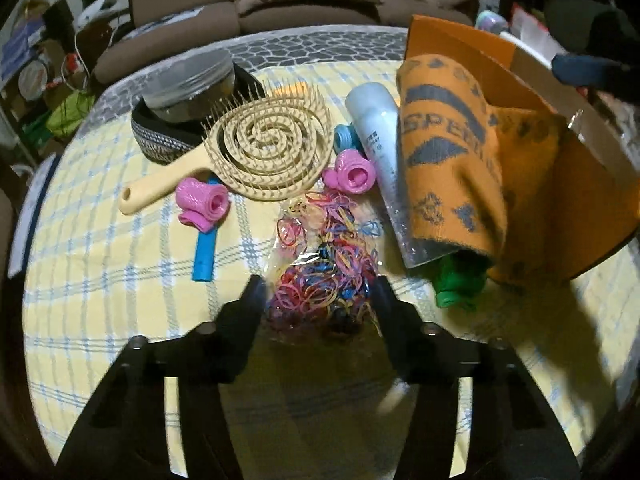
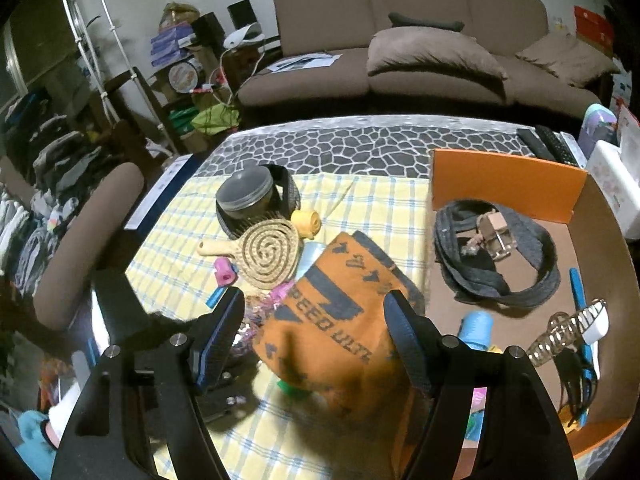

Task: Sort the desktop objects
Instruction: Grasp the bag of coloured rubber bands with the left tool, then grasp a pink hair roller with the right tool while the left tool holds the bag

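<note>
The table (image 2: 360, 200), under a yellow plaid cloth, carries the clutter still to sort, and at its three o'clock side in the right wrist view sits the orange cardboard box (image 2: 504, 184), already holding a grey belt (image 2: 500, 284), a blue roller (image 2: 476, 328) and a hair claw (image 2: 576, 324). Draped against the box's near wall is the orange towel (image 2: 332, 336), printed with dark lettering; it covers part of a clear tube (image 1: 380, 152) and a green item (image 1: 456, 288) poking out below it. At eleven o'clock from the towel lie the spiral hairbrush (image 1: 268, 152), a lidded jar (image 1: 188, 84) set in a patterned headband, two pink rollers (image 1: 204, 204) and a blue stick (image 1: 204, 256). The bag of coloured rubber bands (image 1: 320, 276) lies at the centre of the left wrist view. The left gripper (image 1: 320, 292) is spread wide, level and pointing straight ahead at twelve o'clock, its fingers flanking the bag's near end but not visibly pinching it; it holds nothing. The right gripper (image 2: 316, 324) is likewise wide open, tilted down over the towel, with the cloth bunched between its fingers and no squeeze apparent. The step in hand looks like taking the towel or the bag into the box. To do it well, I would close low on a thick fold of towel so it lifts as one bundle without dragging the tube, and grip the bag across its full middle, since the slippery film may slide out.
</note>
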Demonstrator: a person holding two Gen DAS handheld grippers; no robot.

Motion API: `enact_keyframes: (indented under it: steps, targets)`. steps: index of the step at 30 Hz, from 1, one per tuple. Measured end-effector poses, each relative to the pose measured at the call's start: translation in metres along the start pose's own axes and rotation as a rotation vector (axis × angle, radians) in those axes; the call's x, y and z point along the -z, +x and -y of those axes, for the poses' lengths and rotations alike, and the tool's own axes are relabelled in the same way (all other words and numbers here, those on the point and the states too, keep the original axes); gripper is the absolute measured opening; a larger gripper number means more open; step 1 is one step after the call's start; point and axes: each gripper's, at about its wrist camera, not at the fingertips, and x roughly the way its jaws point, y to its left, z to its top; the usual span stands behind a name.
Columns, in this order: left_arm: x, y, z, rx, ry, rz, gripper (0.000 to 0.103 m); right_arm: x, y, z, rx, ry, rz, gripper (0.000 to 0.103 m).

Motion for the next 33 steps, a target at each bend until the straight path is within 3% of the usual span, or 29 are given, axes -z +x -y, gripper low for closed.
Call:
enact_keyframes:
  steps: [3, 11, 19, 28, 33]
  targets:
    - [-0.002, -0.008, -0.009, 0.035, -0.043, 0.007, 0.034, 0.0, 0.004, -0.007, -0.007, -0.008, -0.006, 0.074]
    - [-0.007, -0.059, -0.038, 0.082, -0.147, 0.112, 0.033, -0.001, 0.02, -0.022, -0.033, -0.015, -0.026, 0.074]
    - [-0.009, -0.116, -0.107, 0.034, -0.312, 0.261, 0.033, -0.001, 0.038, -0.04, -0.066, -0.013, -0.033, 0.074]
    - [0.0, -0.118, -0.151, 0.014, -0.393, 0.265, 0.034, 0.003, 0.088, -0.081, -0.109, -0.034, -0.053, 0.074]
    - [-0.001, -0.116, -0.157, 0.032, -0.411, 0.262, 0.034, -0.003, 0.118, -0.099, -0.1, -0.058, -0.055, 0.06]
